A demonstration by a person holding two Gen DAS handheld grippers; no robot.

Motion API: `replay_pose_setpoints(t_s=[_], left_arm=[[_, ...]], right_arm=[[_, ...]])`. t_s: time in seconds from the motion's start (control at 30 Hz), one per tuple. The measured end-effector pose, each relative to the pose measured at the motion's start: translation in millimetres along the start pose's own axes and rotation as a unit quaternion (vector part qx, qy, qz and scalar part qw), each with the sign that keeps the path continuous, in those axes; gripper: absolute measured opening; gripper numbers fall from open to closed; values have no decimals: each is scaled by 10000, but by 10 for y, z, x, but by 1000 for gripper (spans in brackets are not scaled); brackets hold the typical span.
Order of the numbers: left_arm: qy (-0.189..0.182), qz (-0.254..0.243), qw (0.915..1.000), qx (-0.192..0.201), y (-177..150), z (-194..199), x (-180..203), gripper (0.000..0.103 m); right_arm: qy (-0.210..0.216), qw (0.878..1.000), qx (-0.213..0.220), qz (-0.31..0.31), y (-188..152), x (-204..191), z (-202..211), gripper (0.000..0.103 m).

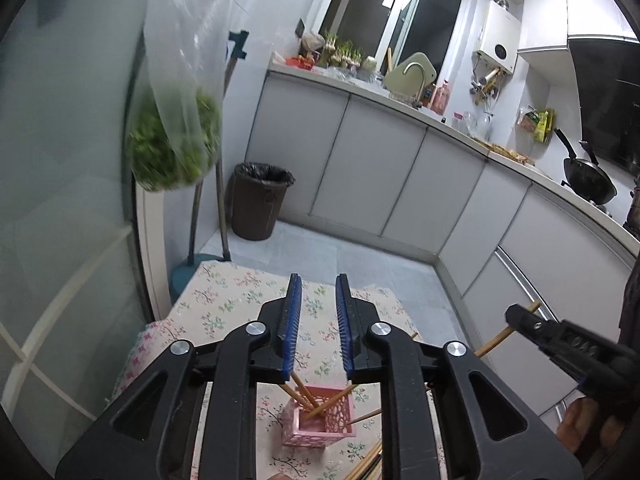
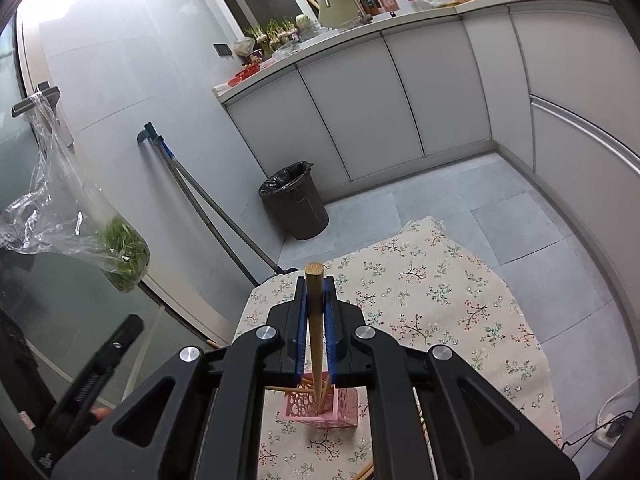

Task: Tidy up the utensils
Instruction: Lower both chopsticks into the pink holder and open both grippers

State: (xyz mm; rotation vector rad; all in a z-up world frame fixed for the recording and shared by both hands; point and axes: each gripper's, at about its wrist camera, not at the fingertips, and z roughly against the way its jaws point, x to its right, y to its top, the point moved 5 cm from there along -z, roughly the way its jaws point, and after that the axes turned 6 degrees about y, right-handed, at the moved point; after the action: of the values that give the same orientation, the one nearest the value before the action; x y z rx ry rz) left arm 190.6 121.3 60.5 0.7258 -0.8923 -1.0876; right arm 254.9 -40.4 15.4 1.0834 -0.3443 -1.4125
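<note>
A pink perforated holder stands on the floral tablecloth with several wooden chopsticks leaning in it. My left gripper hovers just above it, jaws open, nothing between the blue pads. My right gripper is shut on one wooden chopstick, held nearly upright with its thin end down inside the pink holder. The left wrist view shows that right gripper at the right edge with the chopstick through it. In the right wrist view the left gripper appears at the lower left.
More loose chopsticks lie on the small cloth-covered table near its front. A brown bin and a mop stand beyond, by the wall. A plastic bag of greens hangs at the left. Grey cabinets line the far side.
</note>
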Motion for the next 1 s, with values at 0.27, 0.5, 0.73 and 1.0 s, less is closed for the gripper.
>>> replay_pose_setpoints(t_s=[0.27, 0.5, 0.73, 1.0], left_arm=[[7, 56, 10000, -47, -9, -24, -49, 27], [81, -45, 9998, -168, -94, -105, -28, 35], [211, -262, 9992, -209, -164, -92, 57, 53], [357, -631, 9971, -216, -285, -30, 206, 70]], right_arm=[[-121, 9999, -60, 55, -123, -7, -266, 8], [60, 9990, -430, -78, -297, 24, -508, 18], [-210, 9989, -342, 242, -345, 20, -380, 28], [-352, 9982, -271, 414, -417, 29, -192, 38]])
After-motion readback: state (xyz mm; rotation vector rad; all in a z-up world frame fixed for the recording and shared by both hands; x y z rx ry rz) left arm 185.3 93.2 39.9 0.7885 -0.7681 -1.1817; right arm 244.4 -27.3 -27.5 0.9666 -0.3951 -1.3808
